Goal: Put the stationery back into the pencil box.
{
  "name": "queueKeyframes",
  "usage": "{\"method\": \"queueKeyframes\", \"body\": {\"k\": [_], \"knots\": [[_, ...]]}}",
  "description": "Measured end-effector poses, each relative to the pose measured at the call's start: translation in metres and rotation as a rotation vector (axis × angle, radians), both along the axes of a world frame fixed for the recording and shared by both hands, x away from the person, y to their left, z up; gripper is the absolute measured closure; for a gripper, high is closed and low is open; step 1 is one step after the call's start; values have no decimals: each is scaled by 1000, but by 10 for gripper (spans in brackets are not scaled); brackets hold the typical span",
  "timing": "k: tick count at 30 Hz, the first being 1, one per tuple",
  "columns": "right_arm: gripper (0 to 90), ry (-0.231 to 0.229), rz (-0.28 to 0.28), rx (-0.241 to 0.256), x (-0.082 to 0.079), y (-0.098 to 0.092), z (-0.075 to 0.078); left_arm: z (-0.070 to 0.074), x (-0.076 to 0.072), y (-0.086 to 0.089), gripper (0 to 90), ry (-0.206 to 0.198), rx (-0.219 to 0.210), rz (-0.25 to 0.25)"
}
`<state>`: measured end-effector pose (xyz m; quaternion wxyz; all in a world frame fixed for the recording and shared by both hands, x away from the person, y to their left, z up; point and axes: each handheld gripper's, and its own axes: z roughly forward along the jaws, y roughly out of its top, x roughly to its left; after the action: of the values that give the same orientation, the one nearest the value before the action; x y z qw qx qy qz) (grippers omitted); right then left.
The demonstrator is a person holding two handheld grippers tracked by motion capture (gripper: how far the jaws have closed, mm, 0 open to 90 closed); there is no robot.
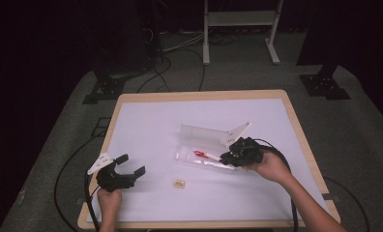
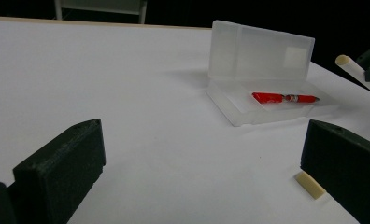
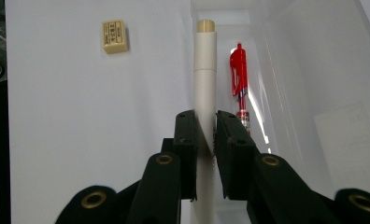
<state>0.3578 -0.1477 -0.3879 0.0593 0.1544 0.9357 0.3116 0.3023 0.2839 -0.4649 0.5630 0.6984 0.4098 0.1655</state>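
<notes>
Here the right gripper (image 3: 205, 135) has its jaws clamped on the white pen (image 3: 205, 70), poised over the open clear case (image 2: 248, 109) beside the red pen (image 3: 239, 74); tilted, it could catch the rim. The left gripper (image 1: 131, 165) waits, jaws apart, at the desk's near left.

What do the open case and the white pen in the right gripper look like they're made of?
The case looks like frosted translucent plastic: the table shows dimly through its upright lid. The white pen looks like matte plastic, though its even, glare-free barrel leaves that open. The right gripper is shut on it.
</notes>
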Motion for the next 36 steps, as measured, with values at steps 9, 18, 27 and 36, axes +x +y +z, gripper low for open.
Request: {"method": "queueKeyframes", "body": {"k": [9, 18, 27, 36], "knots": [[782, -5, 14, -8, 9, 15, 5, 0, 0, 0, 0, -1, -1, -1], [782, -13, 30, -2, 16, 28, 6, 0, 0, 0, 0, 0, -5, 1], [782, -7, 36, -8, 24, 35, 0, 0, 0, 0, 0, -2, 1, -2], [782, 13, 31, -20, 33, 42, -11, 0, 0, 0, 0, -4, 3, -4]]}}
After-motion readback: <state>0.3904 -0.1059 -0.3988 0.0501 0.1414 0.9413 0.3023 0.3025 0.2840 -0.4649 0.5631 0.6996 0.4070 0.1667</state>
